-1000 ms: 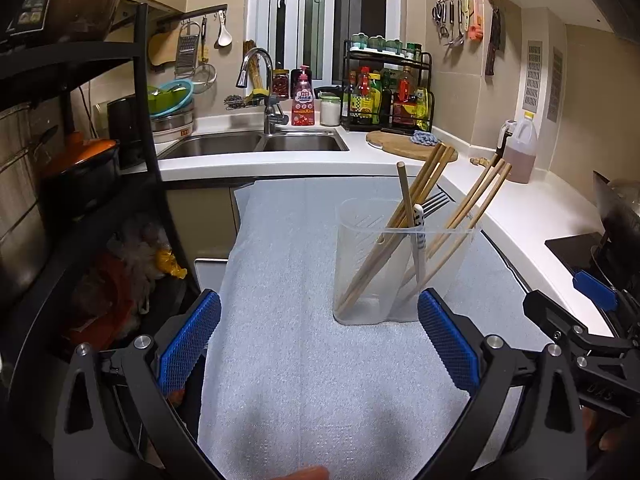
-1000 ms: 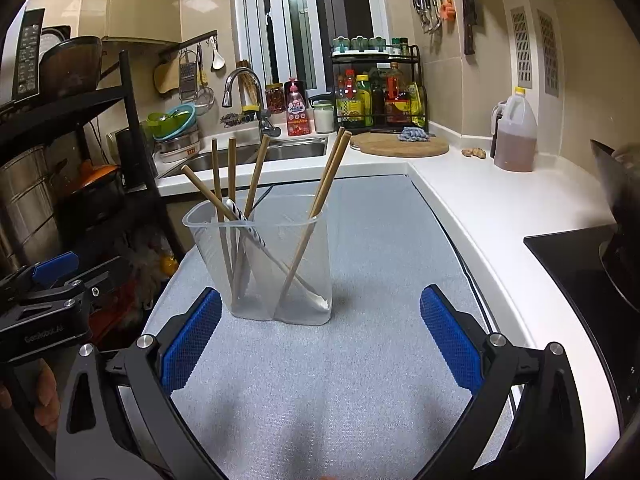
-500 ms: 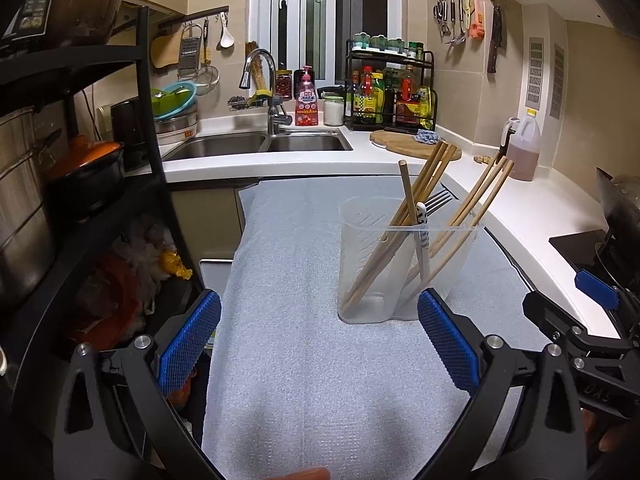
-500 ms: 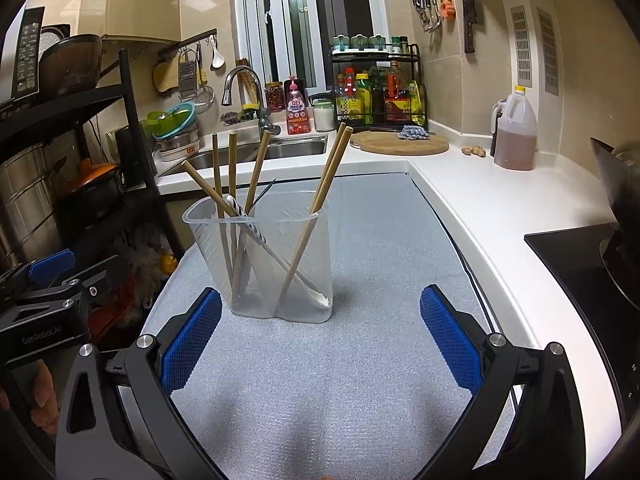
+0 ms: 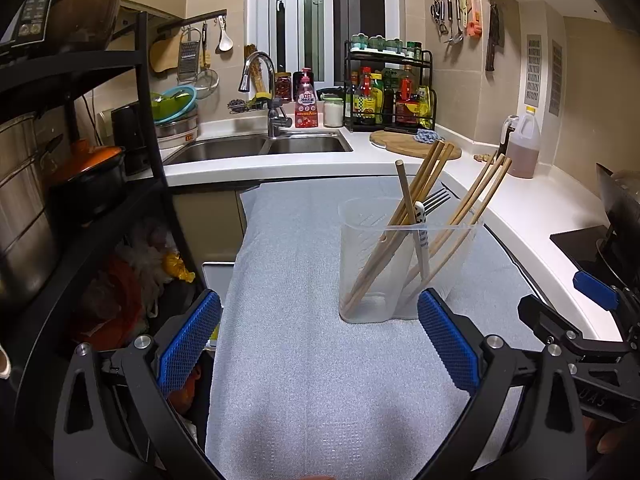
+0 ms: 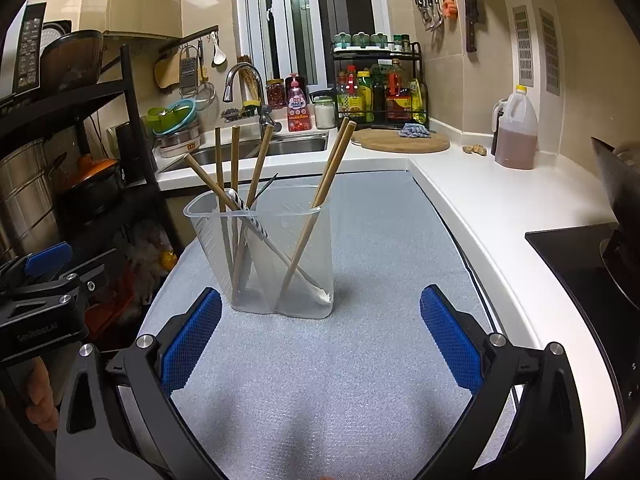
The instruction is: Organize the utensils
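Note:
A clear plastic utensil holder (image 5: 372, 264) (image 6: 304, 248) stands upright on the grey mat (image 5: 320, 360) (image 6: 360, 360). Several wooden chopsticks (image 5: 424, 172) (image 6: 332, 168) lean in it, along with a fork (image 5: 434, 200) (image 6: 266, 188) and a white-handled utensil (image 5: 422, 236) (image 6: 256, 224). My left gripper (image 5: 318, 340) hangs open just short of the holder, which lies ahead to the right. My right gripper (image 6: 320, 340) is open too, with the holder ahead to the left. Neither holds anything.
A black shelf rack (image 5: 80, 200) with pots stands at the mat's left edge. A sink (image 5: 260, 146), a spice rack (image 5: 388, 92), a cutting board (image 6: 400, 142) and an oil jug (image 6: 516, 136) line the white counter. A stove (image 6: 592, 264) is on the right.
Both grippers stay open and almost still. The left wrist view has drifted slightly, so the holder sits a little further right and up in it.

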